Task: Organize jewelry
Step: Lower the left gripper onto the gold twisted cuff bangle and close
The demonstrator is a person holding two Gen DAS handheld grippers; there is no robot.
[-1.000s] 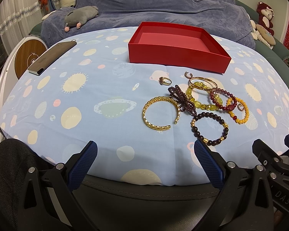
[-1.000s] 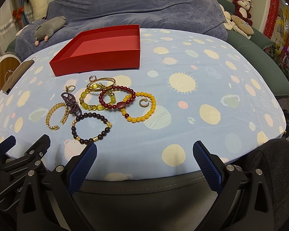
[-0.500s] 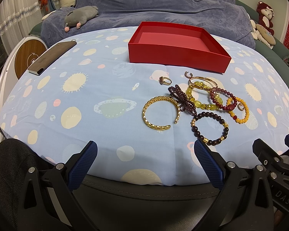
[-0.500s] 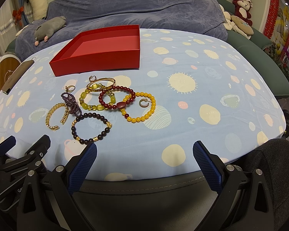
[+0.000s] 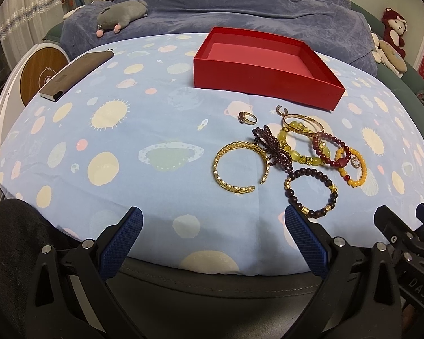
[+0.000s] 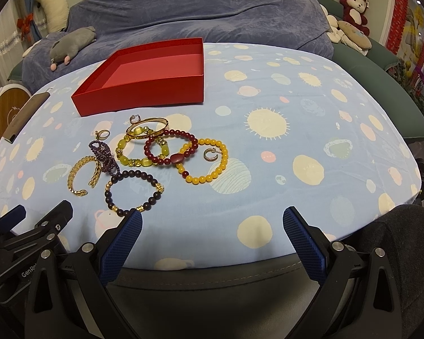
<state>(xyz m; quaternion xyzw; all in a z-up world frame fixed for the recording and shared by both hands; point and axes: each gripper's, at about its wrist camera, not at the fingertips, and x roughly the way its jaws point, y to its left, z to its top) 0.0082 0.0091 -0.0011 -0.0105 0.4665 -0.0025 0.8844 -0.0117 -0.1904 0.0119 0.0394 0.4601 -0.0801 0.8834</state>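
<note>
A red open box (image 5: 268,65) stands empty at the back of the table; it also shows in the right wrist view (image 6: 144,76). In front of it lies a cluster of jewelry: a gold chain cuff (image 5: 240,166), a dark bead bracelet (image 5: 311,192), a purple bead strand (image 5: 274,148), a yellow-green bracelet (image 6: 138,149), a dark red bracelet (image 6: 169,149), an orange bead bracelet (image 6: 206,163), a gold bangle (image 6: 147,127), a ring (image 5: 247,117) and small hoop earrings (image 6: 211,154). My left gripper (image 5: 212,243) is open and empty at the table's near edge. My right gripper (image 6: 212,243) is open and empty beside it.
A grey flat case (image 5: 76,75) lies at the table's far left. A round wooden-faced device (image 5: 41,73) stands beyond the left edge. A blue-covered sofa (image 5: 240,8) with plush toys runs behind the table. The tablecloth (image 6: 296,141) is light blue with planets.
</note>
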